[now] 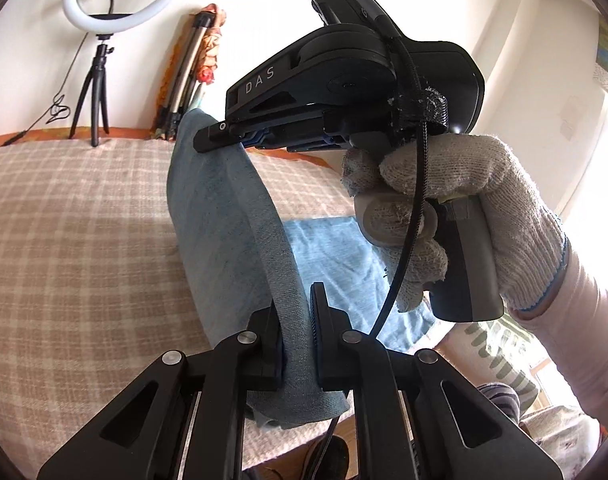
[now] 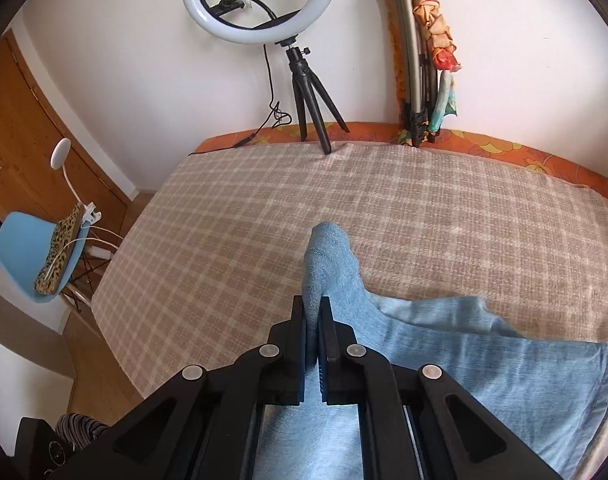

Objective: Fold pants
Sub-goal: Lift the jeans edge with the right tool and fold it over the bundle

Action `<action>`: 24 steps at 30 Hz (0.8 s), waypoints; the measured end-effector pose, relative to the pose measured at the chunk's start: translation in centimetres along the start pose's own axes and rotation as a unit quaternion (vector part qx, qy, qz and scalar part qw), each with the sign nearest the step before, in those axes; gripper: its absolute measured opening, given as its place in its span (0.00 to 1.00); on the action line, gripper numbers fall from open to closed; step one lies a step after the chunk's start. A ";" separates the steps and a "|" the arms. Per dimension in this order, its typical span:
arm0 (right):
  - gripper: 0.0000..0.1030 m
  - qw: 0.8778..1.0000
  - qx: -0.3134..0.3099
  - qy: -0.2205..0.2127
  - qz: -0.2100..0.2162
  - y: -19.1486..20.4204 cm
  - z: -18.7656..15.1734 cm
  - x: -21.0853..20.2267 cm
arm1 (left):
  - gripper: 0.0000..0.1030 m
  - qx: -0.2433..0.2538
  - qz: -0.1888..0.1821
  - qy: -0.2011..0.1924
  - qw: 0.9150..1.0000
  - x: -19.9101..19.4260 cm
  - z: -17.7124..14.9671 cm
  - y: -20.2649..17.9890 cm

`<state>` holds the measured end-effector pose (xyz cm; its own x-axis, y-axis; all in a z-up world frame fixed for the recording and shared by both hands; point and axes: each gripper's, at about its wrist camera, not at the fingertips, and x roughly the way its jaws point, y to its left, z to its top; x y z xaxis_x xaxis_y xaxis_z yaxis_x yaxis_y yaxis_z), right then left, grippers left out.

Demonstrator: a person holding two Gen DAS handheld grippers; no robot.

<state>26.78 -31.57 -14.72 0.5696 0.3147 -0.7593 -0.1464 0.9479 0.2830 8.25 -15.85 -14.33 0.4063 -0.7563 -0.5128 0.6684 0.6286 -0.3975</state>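
**Denim pinched at two points above the bed**

Blue pants hang lifted over the checked bed, the rest trailing on the cover. Left gripper is clamped on a fold of the fabric. Right gripper is closed on another bunch, held by a gloved hand. Ring light stands by the wall.

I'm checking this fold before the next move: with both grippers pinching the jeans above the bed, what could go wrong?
The right gripper pinches only a narrow bunch of the pants; it may slip out. The ring light tripod stands on the bed ahead; a swung leg could topple it.
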 end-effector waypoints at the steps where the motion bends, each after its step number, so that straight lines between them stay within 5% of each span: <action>1: 0.02 1.000 0.004 -0.006 -0.003 -0.8 -0.1 -0.7 | 0.09 0.007 -0.005 0.001 1.000 0.4 0.3 -0.7; 24: 0.02 0.987 0.131 -0.059 -0.067 -22.2 -6.5 -11.6 | 0.09 0.091 -0.091 0.086 0.988 14.6 1.5 -13.2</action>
<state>18.12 -55.93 -16.00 0.6616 0.1647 -0.7316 0.1423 0.9303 0.3382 6.32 -35.50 -15.45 0.1668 -0.8019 -0.5737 0.8282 0.4297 -0.3598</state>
